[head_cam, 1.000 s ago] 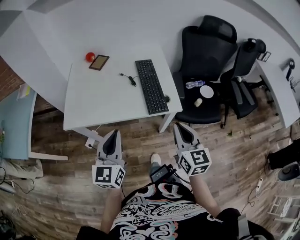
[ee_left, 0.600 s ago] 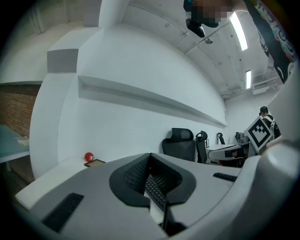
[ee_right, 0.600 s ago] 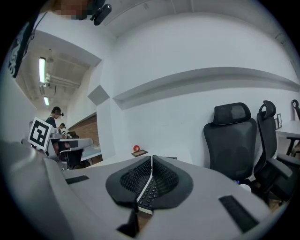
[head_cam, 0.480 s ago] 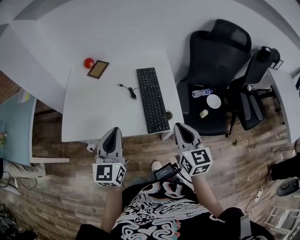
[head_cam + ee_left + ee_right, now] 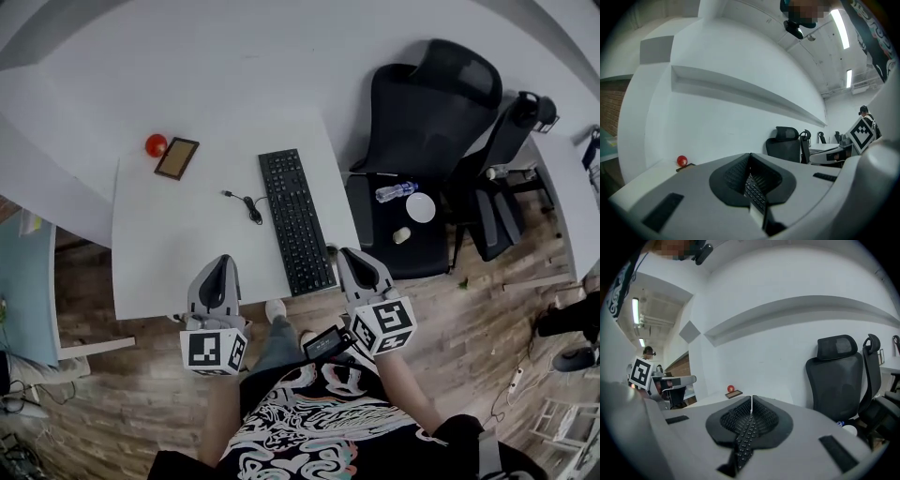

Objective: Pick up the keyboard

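The keyboard [image 5: 296, 220] lies flat on the white desk [image 5: 178, 253]. Its long axis runs away from the person, and its near end sits close to the desk's near edge.

Both tongs are short of it and touch nothing. The right tongs [image 5: 352, 255] are just off the keyboard's near right corner. The left tongs [image 5: 221, 262] are off to the left of that same end and further from it, so the right hand looks the nearer one. Both are clenched and empty, tips together. The keyboard lies ahead of both tongs and between them, so I judge the coming move a reach forward and inward with the tips parted first.

Left of the keyboard a loose cable [image 5: 246, 203] curls on the desk. Whether it plugs into the keyboard is hard to make out. Further left sit a brown-framed slab [image 5: 176, 157] and a red ball [image 5: 156, 144]. To the right stands a chair [image 5: 422, 141] with a bottle [image 5: 394, 192] on its seat.

Each gripper view is mostly filled by the tongs' own body — only a strip of keys shows past the shut tips. A small dark thing at the keyboard's near right corner is half hidden by the right tongs.
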Tool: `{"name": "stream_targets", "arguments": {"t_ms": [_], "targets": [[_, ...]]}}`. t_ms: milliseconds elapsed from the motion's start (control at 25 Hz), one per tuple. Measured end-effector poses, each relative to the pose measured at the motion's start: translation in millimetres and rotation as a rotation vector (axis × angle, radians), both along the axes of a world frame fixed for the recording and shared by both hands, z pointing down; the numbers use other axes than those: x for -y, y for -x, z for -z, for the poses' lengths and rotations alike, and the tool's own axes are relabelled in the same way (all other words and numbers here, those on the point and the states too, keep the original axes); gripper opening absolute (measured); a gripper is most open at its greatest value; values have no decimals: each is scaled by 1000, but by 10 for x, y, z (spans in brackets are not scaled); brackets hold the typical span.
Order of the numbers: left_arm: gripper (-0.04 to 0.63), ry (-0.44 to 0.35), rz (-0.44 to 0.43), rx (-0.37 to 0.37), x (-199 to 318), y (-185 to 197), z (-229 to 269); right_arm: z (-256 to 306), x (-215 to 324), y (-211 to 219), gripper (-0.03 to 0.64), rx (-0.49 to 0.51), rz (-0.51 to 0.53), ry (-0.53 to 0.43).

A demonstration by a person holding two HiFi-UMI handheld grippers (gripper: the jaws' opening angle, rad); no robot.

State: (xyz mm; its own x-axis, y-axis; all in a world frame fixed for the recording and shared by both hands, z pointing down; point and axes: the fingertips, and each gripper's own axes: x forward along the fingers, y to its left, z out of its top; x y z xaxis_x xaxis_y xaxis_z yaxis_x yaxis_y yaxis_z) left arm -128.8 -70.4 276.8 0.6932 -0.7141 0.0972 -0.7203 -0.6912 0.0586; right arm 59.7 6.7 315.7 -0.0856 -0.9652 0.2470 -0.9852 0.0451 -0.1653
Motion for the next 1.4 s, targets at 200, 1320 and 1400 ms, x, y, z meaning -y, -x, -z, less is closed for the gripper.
{"name": "stream_targets", "arguments": {"t_ms": [200, 1320, 1400], "targets": [[17, -28, -21, -3, 491, -95, 141, 95, 385, -156, 29, -8, -30, -10], [17, 159, -112, 32, 1337, -414, -561, -462, 1053, -520, 29, 34, -106, 179], [16, 166, -103, 42, 1352, -463, -588, -502, 1064, -590, 29, 41, -101, 187]]}}
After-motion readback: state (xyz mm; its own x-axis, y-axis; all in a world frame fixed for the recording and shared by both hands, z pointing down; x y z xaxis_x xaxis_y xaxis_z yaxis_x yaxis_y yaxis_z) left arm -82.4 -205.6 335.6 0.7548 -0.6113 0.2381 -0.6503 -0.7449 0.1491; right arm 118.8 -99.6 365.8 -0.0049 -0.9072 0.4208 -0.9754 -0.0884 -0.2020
